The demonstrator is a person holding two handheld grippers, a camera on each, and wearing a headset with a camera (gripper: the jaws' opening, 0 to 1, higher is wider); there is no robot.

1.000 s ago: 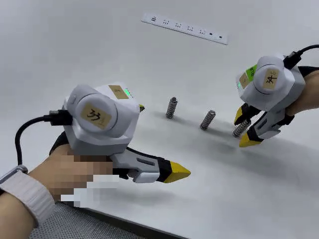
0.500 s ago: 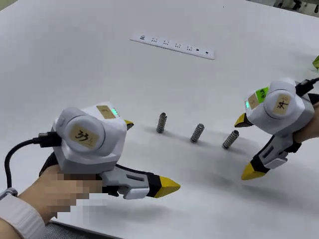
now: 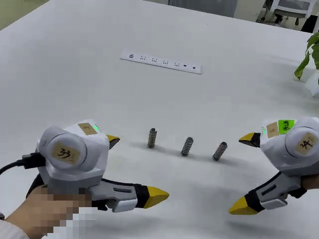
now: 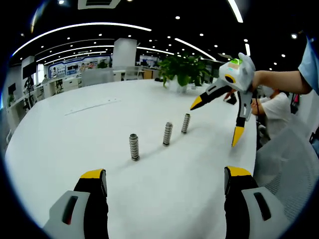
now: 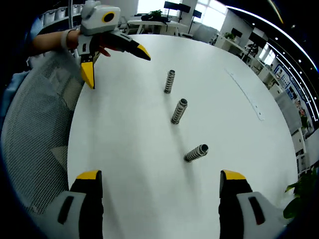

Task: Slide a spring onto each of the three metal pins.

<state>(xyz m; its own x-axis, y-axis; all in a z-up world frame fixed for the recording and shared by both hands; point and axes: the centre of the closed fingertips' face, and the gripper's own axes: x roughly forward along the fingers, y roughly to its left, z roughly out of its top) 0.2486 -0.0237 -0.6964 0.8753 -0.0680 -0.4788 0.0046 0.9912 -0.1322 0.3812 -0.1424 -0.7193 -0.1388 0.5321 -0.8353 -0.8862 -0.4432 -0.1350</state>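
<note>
Three springs stand in a row on the white table, each around a metal pin: the left spring point(image 3: 152, 138) point(image 4: 133, 146) point(image 5: 169, 81), the middle spring point(image 3: 187, 146) point(image 4: 168, 133) point(image 5: 179, 111) and the right spring point(image 3: 220, 151) point(image 4: 186, 123) point(image 5: 196, 153). My left gripper point(image 3: 134, 167) point(image 5: 114, 62) is open, near the front left, apart from the springs. On the right my right gripper point(image 3: 245, 172) point(image 4: 217, 122) is open too, with nothing between its yellow-tipped fingers.
A white power strip point(image 3: 160, 61) lies further back on the table. A green plant point(image 3: 309, 55) stands at the right edge. Office chairs point(image 3: 289, 10) stand beyond the table's far edge. A mesh chair seat point(image 5: 35, 119) lies beside the table's near edge.
My right gripper has let go of the right spring and drawn back to the right. It now stands wide open. The head camera has tilted up, shifting the whole picture.
</note>
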